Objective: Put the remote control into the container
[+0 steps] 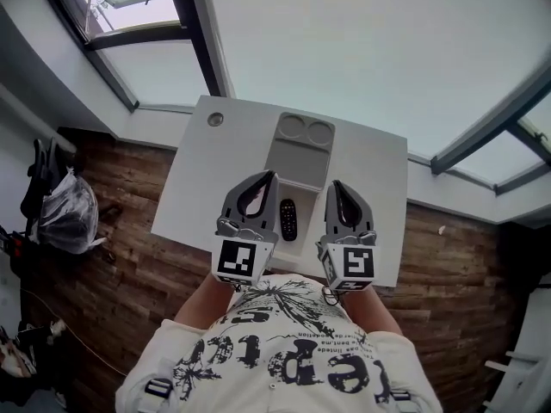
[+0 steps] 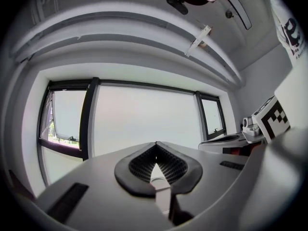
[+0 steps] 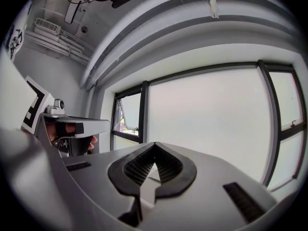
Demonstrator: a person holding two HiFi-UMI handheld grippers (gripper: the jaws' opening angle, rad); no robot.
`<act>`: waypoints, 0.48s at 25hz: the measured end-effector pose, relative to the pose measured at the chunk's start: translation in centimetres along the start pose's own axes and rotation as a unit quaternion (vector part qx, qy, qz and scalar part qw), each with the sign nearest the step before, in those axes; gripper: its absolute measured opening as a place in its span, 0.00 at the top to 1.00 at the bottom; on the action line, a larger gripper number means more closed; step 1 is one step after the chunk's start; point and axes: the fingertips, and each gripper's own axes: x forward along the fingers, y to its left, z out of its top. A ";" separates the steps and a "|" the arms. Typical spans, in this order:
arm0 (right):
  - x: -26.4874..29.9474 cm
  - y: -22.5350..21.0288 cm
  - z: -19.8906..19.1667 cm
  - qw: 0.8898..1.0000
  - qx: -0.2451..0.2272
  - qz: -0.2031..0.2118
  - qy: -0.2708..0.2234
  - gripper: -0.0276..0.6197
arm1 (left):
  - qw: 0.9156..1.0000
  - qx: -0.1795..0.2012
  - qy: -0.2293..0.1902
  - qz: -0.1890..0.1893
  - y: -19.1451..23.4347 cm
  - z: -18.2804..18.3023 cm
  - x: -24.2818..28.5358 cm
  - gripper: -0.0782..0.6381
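Tongs: left gripper (image 2: 155,144) has its jaws fully together with nothing between them. Right gripper (image 3: 154,145) is the same, tips meeting, empty. Both aim up at the windows (image 2: 144,121), not down at the work.
Remote: black remote control (image 1: 288,218) lies flat on the white table (image 1: 211,192), just on your side of the grey container (image 1: 297,157), long axis pointing toward it. Not in it yet.
Container: long tray section is bare; two round cup wells (image 1: 305,130) at its far end.
Handling: expect a light, rigid, smooth plastic shell. Probably slippery against the pads, not fragile.
Grip point: pinch across the narrow width near mid-length, on the long side edges, so it won't pivot.
Prep: you'll need to spread one gripper's jaws and tip it down first.
Risk: it sits low on the table, so the pads may skate over the top instead of catching the edges.
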 end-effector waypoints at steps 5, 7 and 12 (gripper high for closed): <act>-0.4 0.0 0.7 1.000 0.002 -0.006 -0.012 0.95 | 1.000 -0.010 -0.002 -0.004 -0.1 0.3 -0.1 0.88; -0.7 0.0 0.6 1.000 0.002 -0.004 -0.012 0.95 | 1.000 -0.008 -0.002 -0.002 -0.3 0.5 -0.2 0.88; -1.1 0.0 0.3 1.000 0.003 -0.002 -0.006 0.95 | 1.000 -0.003 0.005 -0.003 -1.0 0.4 -0.5 0.88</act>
